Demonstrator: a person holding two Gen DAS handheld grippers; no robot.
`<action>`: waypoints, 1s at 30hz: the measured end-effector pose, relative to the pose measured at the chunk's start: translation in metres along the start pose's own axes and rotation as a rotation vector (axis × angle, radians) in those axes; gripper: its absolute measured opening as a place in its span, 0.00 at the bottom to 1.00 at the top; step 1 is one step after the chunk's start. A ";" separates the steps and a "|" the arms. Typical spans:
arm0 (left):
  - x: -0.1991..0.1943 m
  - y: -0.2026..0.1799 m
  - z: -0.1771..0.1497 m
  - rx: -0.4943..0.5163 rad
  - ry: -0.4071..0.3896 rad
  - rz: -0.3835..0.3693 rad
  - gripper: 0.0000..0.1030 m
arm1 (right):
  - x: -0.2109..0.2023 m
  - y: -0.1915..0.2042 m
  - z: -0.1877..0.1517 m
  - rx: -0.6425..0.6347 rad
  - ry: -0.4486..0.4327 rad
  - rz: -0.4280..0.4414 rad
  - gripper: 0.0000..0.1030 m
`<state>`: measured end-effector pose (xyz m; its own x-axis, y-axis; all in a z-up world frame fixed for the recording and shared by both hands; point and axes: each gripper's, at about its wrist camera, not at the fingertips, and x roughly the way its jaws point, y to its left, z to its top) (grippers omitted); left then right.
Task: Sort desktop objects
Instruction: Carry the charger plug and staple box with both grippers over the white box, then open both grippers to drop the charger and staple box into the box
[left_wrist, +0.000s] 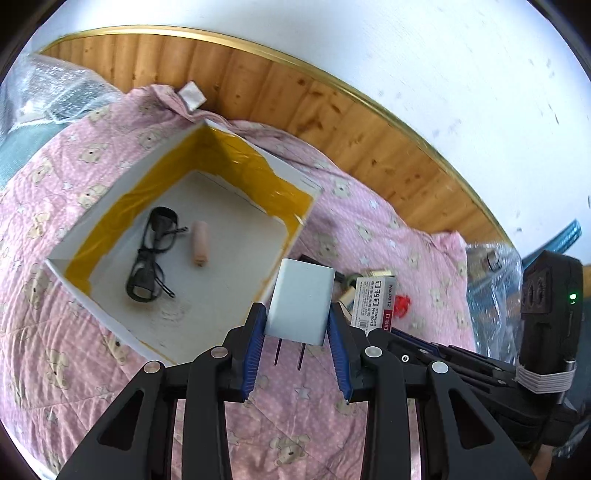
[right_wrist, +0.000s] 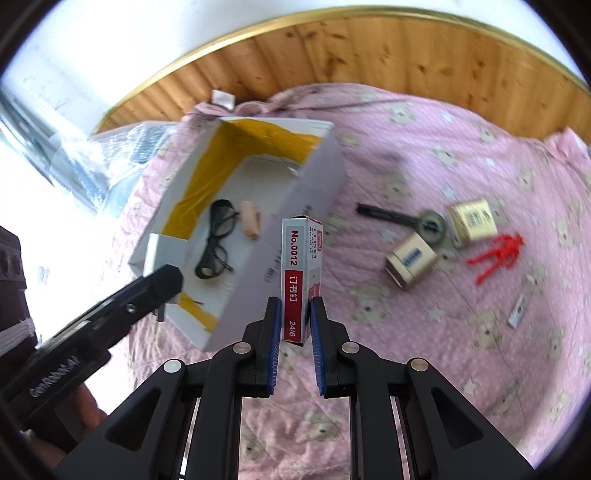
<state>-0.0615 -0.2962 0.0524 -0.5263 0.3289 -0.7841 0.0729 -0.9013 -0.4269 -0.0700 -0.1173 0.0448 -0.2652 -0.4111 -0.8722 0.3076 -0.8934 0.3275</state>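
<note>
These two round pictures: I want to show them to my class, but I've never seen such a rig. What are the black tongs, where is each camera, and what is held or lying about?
A person holds a hand-operated two-finger gripper in each hand, each carrying a wide-angle camera looking along its fingers.

The left-gripper view shows the left gripper clamping a white charger plug.

The right-gripper view shows the right gripper clamping a staples box.

A white box on a pink quilt holds glasses and a small pinkish cylinder. On the quilt lie two small boxes, a red toy figure and a dark tool.

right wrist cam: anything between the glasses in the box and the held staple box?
Only the white cardboard box's near wall. Black glasses lie inside; the red-and-white staple box sits in the right claw, outside.
</note>
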 end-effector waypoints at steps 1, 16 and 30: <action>-0.001 0.005 0.001 -0.012 -0.002 0.002 0.34 | 0.001 0.006 0.003 -0.013 -0.001 0.003 0.16; -0.005 0.070 0.015 -0.158 -0.042 0.058 0.34 | 0.032 0.074 0.042 -0.172 0.018 0.030 0.16; 0.038 0.111 0.027 -0.230 0.037 0.140 0.36 | 0.087 0.086 0.068 -0.235 0.087 0.037 0.36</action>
<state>-0.0963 -0.3908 -0.0126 -0.4668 0.2189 -0.8569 0.3355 -0.8526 -0.4006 -0.1292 -0.2422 0.0215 -0.1730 -0.4166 -0.8925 0.5222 -0.8071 0.2756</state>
